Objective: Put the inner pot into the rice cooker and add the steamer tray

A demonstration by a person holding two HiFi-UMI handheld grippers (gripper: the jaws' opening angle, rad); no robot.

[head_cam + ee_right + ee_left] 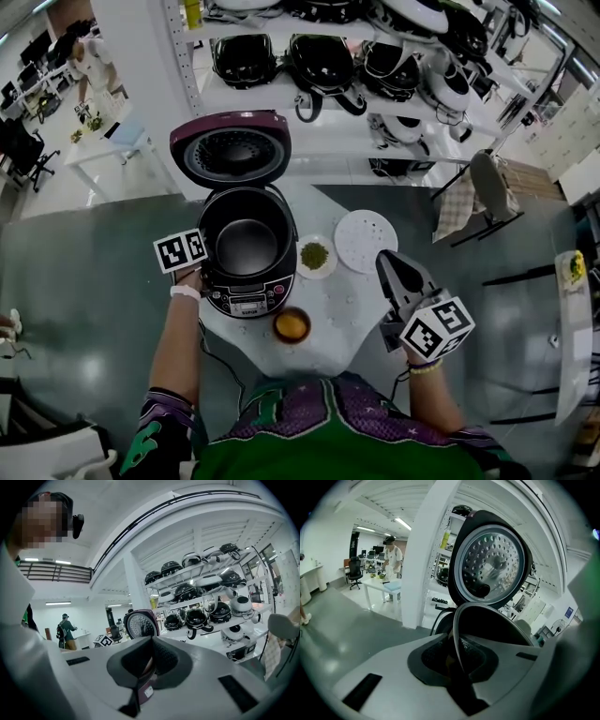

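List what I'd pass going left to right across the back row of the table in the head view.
rice cooker → small bowl of green contents → white steamer tray

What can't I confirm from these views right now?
Whether the inner pot sits fully down: head view, the rice cooker body hides its base.
Steamer tray: missing from right gripper view, the right gripper itself blocks the table.
Control panel print: head view, too small.
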